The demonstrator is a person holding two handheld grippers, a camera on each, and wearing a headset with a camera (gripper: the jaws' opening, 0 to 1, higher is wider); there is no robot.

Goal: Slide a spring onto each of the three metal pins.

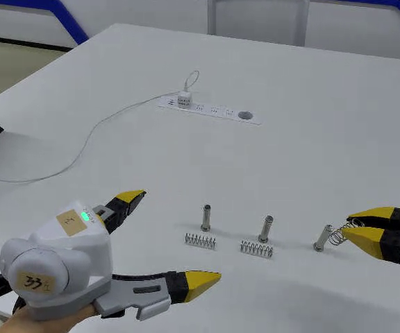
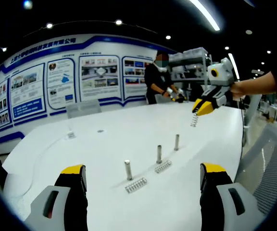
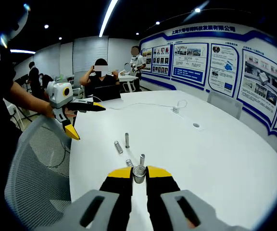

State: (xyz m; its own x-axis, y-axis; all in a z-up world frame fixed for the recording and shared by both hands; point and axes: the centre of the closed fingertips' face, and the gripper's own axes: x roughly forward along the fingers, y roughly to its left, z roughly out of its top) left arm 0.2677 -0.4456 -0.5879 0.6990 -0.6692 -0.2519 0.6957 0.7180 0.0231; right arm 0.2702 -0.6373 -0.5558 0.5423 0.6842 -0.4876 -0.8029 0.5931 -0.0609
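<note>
White table (image 1: 290, 69), left gripper (image 1: 178, 236) — label "33"

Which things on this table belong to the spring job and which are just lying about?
For the job: left pin, middle pin, right pin; left spring and middle spring on the table; third spring in the right gripper.
Just lying about: power strip, charger, cable.
</note>
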